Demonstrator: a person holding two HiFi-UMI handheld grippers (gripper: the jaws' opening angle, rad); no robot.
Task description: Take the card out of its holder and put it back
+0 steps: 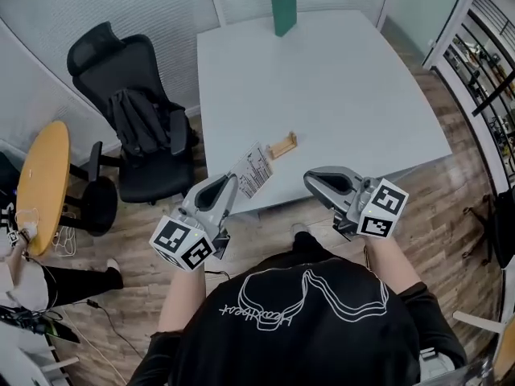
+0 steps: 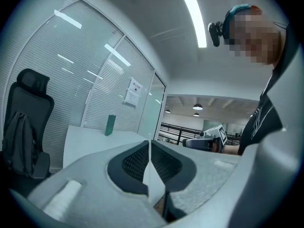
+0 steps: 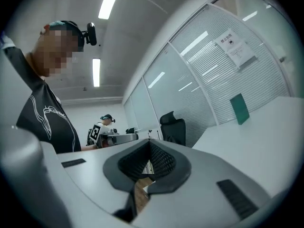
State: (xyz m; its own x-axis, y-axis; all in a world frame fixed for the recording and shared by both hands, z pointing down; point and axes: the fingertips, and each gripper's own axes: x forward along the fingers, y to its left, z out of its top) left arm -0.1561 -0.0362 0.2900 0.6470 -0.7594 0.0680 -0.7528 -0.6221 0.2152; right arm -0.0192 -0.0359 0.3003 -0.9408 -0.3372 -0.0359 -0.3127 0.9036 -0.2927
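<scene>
A white printed card (image 1: 253,170) sticks up from my left gripper (image 1: 233,180), which is shut on its lower edge. In the left gripper view the card (image 2: 150,167) shows edge-on between the dark pads. The small wooden card holder (image 1: 282,145) lies on the grey table (image 1: 338,87) near its front edge, just beyond the card and apart from it. My right gripper (image 1: 310,181) is shut with nothing in it, level with the left one in front of the table edge. Its jaws meet in the right gripper view (image 3: 149,144).
A green book (image 1: 283,9) stands upright at the table's far edge. A black office chair (image 1: 137,119) with a bag sits left of the table, and a round wooden table (image 1: 42,175) further left. Shelving (image 1: 491,47) lines the right wall. Wooden floor lies below both grippers.
</scene>
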